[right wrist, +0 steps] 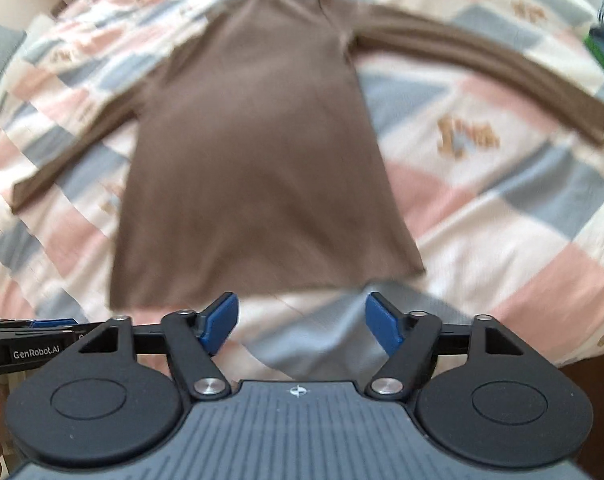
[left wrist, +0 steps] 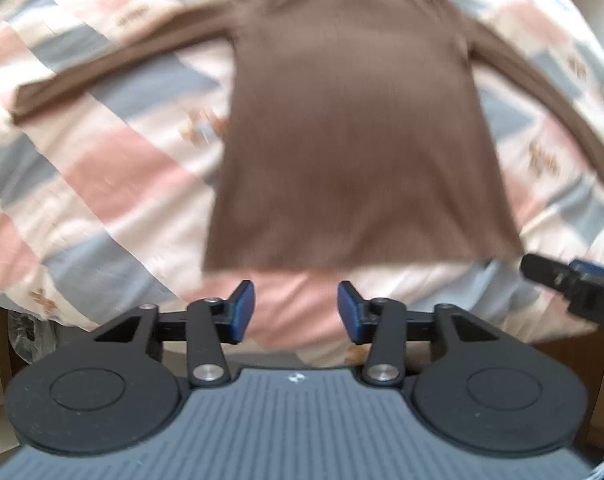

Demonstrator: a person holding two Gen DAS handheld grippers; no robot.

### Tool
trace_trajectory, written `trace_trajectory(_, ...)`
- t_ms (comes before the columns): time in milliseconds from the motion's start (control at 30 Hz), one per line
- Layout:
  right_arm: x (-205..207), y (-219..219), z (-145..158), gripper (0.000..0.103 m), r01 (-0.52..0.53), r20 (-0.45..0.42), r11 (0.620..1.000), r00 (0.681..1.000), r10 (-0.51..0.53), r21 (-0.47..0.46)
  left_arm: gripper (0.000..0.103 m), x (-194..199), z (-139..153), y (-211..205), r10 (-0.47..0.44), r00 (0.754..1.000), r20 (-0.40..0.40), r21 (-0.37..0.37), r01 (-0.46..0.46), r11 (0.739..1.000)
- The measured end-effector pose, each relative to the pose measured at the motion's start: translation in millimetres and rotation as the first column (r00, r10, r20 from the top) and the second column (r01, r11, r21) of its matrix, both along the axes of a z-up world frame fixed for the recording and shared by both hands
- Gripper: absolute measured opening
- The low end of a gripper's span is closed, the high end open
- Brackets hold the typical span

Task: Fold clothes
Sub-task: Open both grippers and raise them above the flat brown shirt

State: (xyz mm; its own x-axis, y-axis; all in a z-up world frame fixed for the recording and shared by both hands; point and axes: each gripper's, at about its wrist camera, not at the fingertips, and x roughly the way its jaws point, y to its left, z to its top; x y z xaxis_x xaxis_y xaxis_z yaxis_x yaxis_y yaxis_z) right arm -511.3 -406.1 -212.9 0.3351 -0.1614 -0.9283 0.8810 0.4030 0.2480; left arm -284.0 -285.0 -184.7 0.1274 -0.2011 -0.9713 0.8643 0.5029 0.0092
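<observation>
No fold looks started: the brown long-sleeved top (left wrist: 353, 128) lies flat on the pink, grey and white patchwork bedcover (left wrist: 102, 168), both sleeves spread out and hem toward the cameras, so all the folding remains. The left gripper (left wrist: 296, 309) hovers just short of the hem, jaws apart and empty. The right gripper (right wrist: 300, 323) does likewise, open wide, gripping nothing.
</observation>
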Motion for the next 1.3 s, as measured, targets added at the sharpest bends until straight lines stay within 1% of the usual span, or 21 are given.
trace_trajectory(33,5,-1,10,0.083,-0.001,0.005,1.000,1.000,0.001,-0.013,0.051,-1,11,0,0.009,1.000,0.012,-0.023,-0.009,1.000)
trace_trajectory(133,12,-2,35,0.085,-0.022,0.027,0.998,0.999,0.024,-0.058,0.055,-8,41,-1,0.035,0.998,0.049,-0.083,-0.031,0.996)
trace_trajectory(200,14,2,43,0.088,-0.047,0.035,0.995,0.998,0.050,-0.087,0.056,-15,53,1,0.058,0.997,0.058,-0.100,-0.052,0.994)
trace_trajectory(333,8,9,59,0.089,-0.079,0.039,0.989,0.996,0.085,-0.123,0.056,-33,67,9,0.080,0.995,0.063,-0.119,-0.072,0.990)
trace_trajectory(567,-25,20,77,0.092,-0.088,0.072,0.985,0.992,0.100,-0.149,0.058,-78,74,16,0.090,0.992,0.089,-0.145,-0.077,0.987)
trace_trajectory(700,-44,23,80,0.094,-0.102,0.078,0.981,0.990,0.116,-0.163,0.060,-100,76,21,0.100,0.991,0.092,-0.155,-0.085,0.984)
trace_trajectory(867,-64,26,80,0.094,-0.113,0.080,0.979,0.988,0.128,-0.172,0.060,-120,78,23,0.114,0.989,0.097,-0.164,-0.098,0.982)
trace_trajectory(1067,-78,26,83,0.095,-0.128,0.090,0.974,0.985,0.146,-0.185,0.062,-131,82,23,0.127,0.986,0.112,-0.171,-0.107,0.980)
trace_trajectory(1300,-75,21,82,0.096,-0.149,0.088,0.973,0.982,0.166,-0.177,0.062,-123,79,15,0.141,0.984,0.107,-0.149,-0.124,0.981)
